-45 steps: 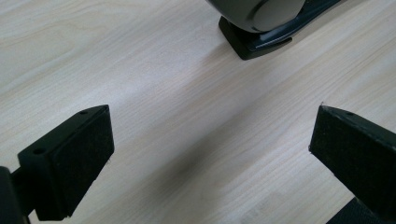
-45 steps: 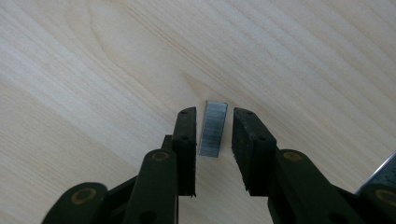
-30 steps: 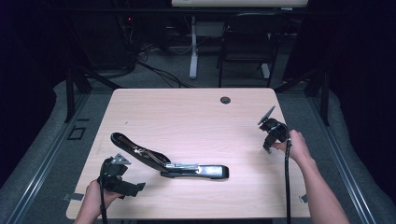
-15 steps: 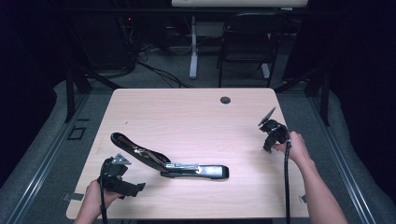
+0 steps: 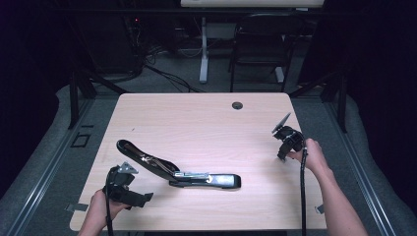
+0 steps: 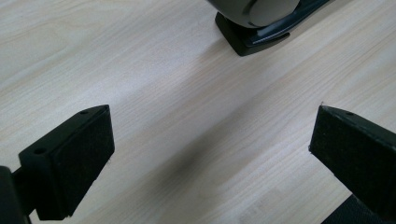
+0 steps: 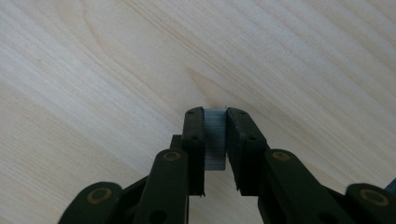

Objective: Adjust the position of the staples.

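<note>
On the light wooden counter [image 5: 196,123] lies a black stapler [image 5: 179,169], opened wide, so that its top arm stretches toward the left rear and its base with the metal part points to the right. It rests in the front half of the counter, a little left of the middle. The left gripper [image 5: 142,197] is held low near the front left corner, just in front of the stapler's raised arm, and it does not touch it. In the left gripper view its two black pads [image 6: 74,158] stand far apart with only bare wood between them, so this gripper is released; one end of the stapler [image 6: 261,23] shows at the top edge of that view. The right gripper [image 5: 281,156] is at the right side of the counter, well apart from the stapler, and the person's right hand [image 5: 310,155] holds it with the jaws pointing down toward the wood. In the right gripper view the jaws are closed on a small grey strip of staples [image 7: 215,137], which stands upright between the two pads close above the surface; whether it touches the wood, one cannot tell. A small dark round grommet [image 5: 237,105] sits near the rear edge of the counter.
</note>
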The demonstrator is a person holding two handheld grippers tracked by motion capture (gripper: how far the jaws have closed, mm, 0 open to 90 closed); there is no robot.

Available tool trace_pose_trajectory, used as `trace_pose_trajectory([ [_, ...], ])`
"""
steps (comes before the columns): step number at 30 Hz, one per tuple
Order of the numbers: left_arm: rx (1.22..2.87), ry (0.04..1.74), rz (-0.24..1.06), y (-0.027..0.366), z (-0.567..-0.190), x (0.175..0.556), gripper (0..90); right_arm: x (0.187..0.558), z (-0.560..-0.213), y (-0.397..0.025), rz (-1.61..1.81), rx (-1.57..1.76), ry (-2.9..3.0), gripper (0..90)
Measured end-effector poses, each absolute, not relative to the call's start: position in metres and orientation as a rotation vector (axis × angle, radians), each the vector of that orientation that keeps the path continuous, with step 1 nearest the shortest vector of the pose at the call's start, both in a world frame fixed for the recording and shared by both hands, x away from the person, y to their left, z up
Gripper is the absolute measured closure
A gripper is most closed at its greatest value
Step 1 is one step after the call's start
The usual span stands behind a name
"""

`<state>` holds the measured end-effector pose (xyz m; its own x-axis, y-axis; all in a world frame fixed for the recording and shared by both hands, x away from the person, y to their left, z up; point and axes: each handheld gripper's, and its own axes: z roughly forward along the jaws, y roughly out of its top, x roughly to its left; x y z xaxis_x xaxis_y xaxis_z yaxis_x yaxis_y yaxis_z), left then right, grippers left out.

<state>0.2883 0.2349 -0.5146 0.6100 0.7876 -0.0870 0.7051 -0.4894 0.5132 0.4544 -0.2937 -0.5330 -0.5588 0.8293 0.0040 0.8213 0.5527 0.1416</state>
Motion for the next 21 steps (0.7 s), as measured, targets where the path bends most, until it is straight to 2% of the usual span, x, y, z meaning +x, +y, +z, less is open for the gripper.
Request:
trace_pose_trajectory([
  [18,2.326,1.173,0.214,0.234,-0.515,0.289,0.0,0.436,-0.512,-0.274,0.244,1.34,2.759,78.4],
  [20,2.326,1.172,0.214,0.234,-0.515,0.289,0.0,0.437,-0.506,-0.272,0.16,1.273,2.81,78.4],
  [21,2.325,1.173,0.213,0.234,-0.515,0.289,0.0,0.434,-0.508,-0.27,0.238,1.311,2.776,78.4],
])
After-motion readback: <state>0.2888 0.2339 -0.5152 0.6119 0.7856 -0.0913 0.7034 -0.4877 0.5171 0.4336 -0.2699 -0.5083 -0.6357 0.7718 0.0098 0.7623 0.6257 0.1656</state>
